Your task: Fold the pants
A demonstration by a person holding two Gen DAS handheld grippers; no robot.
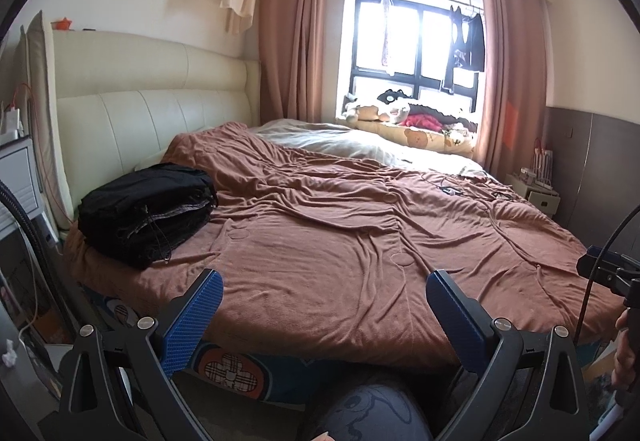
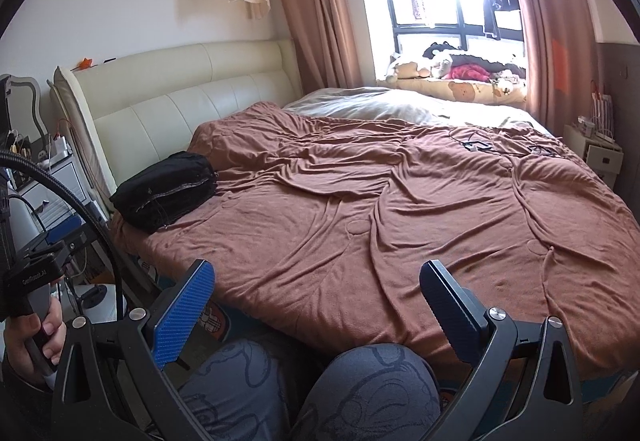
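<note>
- The pants (image 1: 146, 215), black and folded into a stack, lie at your ten o'clock on the brown blanket (image 1: 340, 241), near the cream headboard (image 1: 152, 113).
- Your left gripper (image 1: 324, 297) hovers at the bed's near edge, jaws wide, empty.
- Your right gripper (image 2: 316, 289) likewise, jaws wide, empty.
- A window (image 1: 416, 41) glows at one o'clock.

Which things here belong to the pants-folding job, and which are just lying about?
Job:
- stack of dark folded clothes near the headboard
- brown blanket, the work surface
- left hand-held gripper, open
- right hand-held gripper, open

Lying about:
- plush toys on the window sill
- cables on the far blanket
- hanging clothes at the window
</note>
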